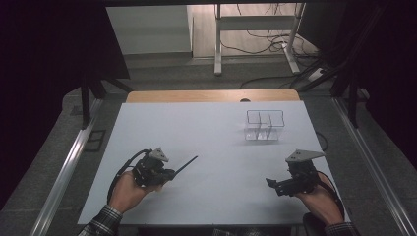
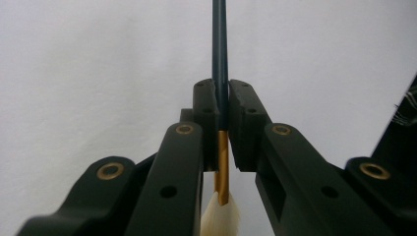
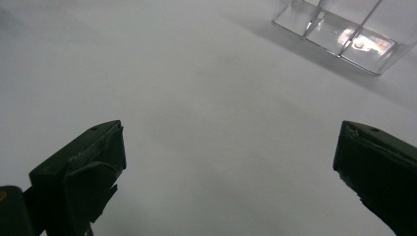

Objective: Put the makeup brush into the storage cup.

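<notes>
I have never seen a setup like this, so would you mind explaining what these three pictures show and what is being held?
A person sits at a white table with a hand-held two-jaw gripper in each hand; there is no robot arm. The high view looks down from above the person. The other two pictures come from cameras riding on the grippers, looking along their black jaws. The left gripper is shut on a thin paintbrush: dark handle, gold ferrule, pale bristles toward the camera. In the high view its handle sticks out toward the table's middle. The right gripper is open and holds nothing. Farther back on the table stands a clear divided plastic organizer.
</notes>
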A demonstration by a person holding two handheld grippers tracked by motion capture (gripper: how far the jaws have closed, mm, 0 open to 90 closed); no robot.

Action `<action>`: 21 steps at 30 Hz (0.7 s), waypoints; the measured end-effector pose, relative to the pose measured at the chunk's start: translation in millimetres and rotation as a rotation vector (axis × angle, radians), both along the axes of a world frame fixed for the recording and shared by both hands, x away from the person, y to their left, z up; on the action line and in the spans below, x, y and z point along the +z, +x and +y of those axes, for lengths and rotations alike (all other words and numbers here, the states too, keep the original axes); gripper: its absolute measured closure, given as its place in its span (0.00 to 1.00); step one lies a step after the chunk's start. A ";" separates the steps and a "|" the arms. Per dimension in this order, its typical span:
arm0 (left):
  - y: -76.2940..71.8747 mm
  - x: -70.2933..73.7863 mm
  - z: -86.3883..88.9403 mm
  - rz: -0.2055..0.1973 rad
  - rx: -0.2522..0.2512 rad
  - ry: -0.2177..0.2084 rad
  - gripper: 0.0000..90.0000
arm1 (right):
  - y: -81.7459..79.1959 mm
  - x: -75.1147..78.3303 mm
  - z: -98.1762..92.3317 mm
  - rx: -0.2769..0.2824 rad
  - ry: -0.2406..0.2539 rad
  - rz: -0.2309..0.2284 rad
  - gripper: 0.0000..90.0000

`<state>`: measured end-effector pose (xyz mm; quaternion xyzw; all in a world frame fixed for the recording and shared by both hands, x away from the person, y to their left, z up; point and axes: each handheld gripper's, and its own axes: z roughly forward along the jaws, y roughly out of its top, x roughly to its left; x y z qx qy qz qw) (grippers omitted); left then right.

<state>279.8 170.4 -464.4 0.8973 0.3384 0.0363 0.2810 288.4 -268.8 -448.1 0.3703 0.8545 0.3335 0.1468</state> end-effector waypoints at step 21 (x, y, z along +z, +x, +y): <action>-20.4 2.9 -15.8 0.001 -0.074 -0.025 0.92 | 0.5 3.8 26.0 0.097 -0.005 -0.022 0.00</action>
